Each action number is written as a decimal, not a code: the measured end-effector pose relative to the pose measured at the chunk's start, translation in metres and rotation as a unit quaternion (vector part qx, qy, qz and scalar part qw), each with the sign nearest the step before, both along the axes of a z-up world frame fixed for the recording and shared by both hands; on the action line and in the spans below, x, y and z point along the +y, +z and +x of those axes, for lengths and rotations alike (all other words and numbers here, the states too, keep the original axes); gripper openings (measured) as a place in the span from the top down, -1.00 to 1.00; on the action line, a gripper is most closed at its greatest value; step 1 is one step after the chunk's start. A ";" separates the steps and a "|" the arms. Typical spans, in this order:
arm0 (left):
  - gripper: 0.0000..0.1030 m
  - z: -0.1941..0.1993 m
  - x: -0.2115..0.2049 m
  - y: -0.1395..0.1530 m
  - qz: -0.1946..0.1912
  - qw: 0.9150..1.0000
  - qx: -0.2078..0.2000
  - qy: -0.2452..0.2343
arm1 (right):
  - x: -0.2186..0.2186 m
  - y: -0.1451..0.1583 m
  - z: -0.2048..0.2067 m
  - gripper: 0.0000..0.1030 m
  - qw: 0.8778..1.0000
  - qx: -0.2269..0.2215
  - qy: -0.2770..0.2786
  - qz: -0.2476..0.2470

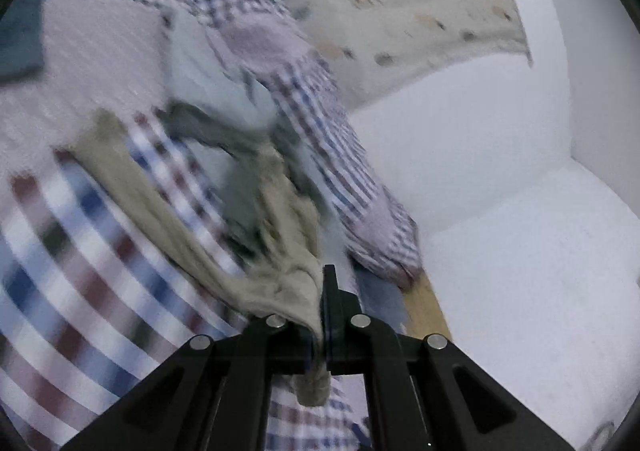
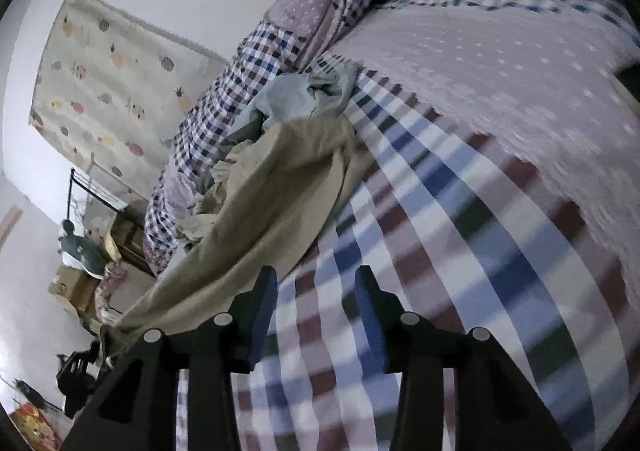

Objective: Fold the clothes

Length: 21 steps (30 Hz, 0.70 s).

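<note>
Slippage worries us: our left gripper (image 1: 323,315) pinches only an edge of the beige cotton garment (image 1: 276,291) trailing across the checked bedspread (image 2: 460,251), while our right gripper (image 2: 316,291) gapes empty nearby.

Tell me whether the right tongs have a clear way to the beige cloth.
Probably yes. The right tongs are open and empty over the checked bedspread, and the beige cloth lies just beside them with nothing between.

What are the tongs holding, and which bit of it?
The left tongs pinch the beige garment by a bunched edge. The right tongs hold nothing.
</note>
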<state>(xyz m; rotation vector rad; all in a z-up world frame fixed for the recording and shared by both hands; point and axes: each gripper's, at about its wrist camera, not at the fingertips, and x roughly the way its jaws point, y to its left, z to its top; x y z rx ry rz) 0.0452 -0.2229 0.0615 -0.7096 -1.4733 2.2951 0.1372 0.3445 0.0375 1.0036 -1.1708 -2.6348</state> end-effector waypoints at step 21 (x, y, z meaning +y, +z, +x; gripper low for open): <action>0.97 0.004 -0.053 -0.057 -0.027 0.997 -0.077 0.004 | -0.011 -0.017 -0.156 -0.04 0.990 -0.019 0.041 0.134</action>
